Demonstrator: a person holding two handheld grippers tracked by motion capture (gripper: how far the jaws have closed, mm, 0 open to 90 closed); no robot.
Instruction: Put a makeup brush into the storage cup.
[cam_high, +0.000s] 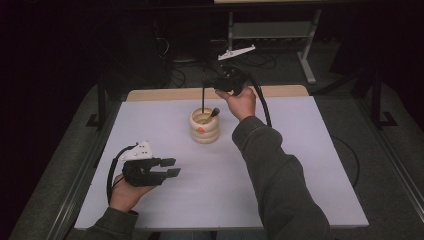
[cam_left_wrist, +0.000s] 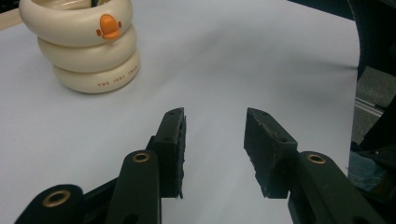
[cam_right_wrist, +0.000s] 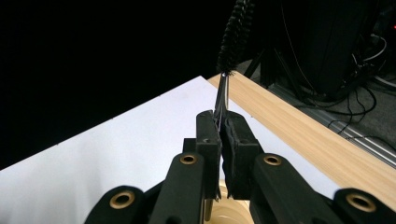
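A cream ringed holder (cam_high: 204, 127) with an orange duck bill (cam_left_wrist: 108, 26) stands on the white table top (cam_high: 300, 150), toward the far middle. A dark-tipped tool (cam_high: 215, 112) leans in it. My right gripper (cam_high: 209, 84) hovers just above and behind the holder, shut on the thin wire stem of a black bottle brush (cam_right_wrist: 236, 32). In the right gripper view its jaws (cam_right_wrist: 222, 128) pinch the stem, with the bristles beyond the tips. In the high view the brush's stem (cam_high: 203, 99) hangs down to the holder's mouth. My left gripper (cam_high: 172, 168) rests low at the near left, its jaws (cam_left_wrist: 215, 140) open with nothing between them.
A wooden strip (cam_high: 200, 93) runs along the table's far edge. Behind it lie cables and a metal frame (cam_high: 305, 55) on the dark floor. The person's right sleeve (cam_high: 275, 175) crosses the near right of the table. Bare white surface lies between my left gripper and the holder.
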